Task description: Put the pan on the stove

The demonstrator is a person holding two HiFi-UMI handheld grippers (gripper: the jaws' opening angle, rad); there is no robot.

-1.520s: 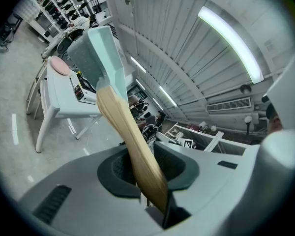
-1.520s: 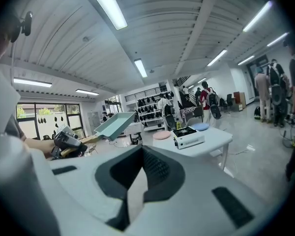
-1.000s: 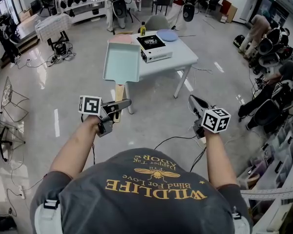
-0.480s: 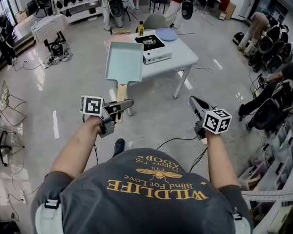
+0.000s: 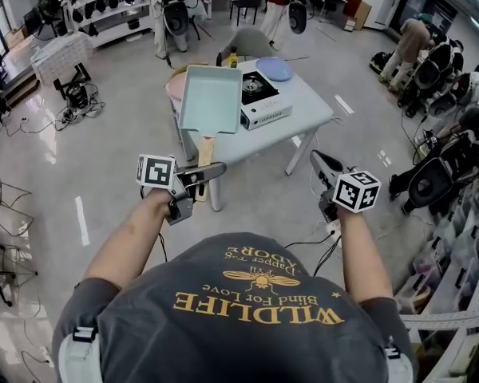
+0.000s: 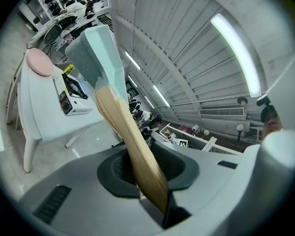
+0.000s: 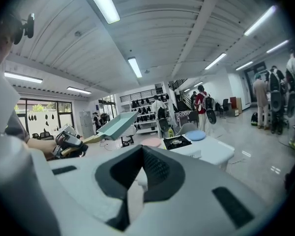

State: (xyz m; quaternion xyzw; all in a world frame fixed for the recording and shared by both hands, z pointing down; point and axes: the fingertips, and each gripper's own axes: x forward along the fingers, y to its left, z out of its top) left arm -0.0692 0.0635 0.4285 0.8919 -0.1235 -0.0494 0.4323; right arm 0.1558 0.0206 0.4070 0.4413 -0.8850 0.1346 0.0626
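A light teal square pan (image 5: 211, 98) with a wooden handle (image 5: 205, 152) is held up in the air, and my left gripper (image 5: 210, 171) is shut on the end of that handle. In the left gripper view the handle (image 6: 132, 146) runs up from between the jaws to the pan (image 6: 96, 53). The pan hangs in front of the table's near left corner, short of the white portable stove (image 5: 263, 100) that stands on the table (image 5: 307, 118). My right gripper (image 5: 321, 164) is shut and holds nothing, off to the right at about the same height.
A blue plate (image 5: 274, 69), a pink plate (image 5: 173, 87) and a yellow bottle (image 5: 232, 56) stand on the table around the stove. A grey chair (image 5: 251, 41) is behind it. Cables cross the floor, and people and equipment stand at the right (image 5: 431, 62).
The table and stove have come nearer and lower in the head view as the person walks toward them. The pan stays held out in the left gripper.
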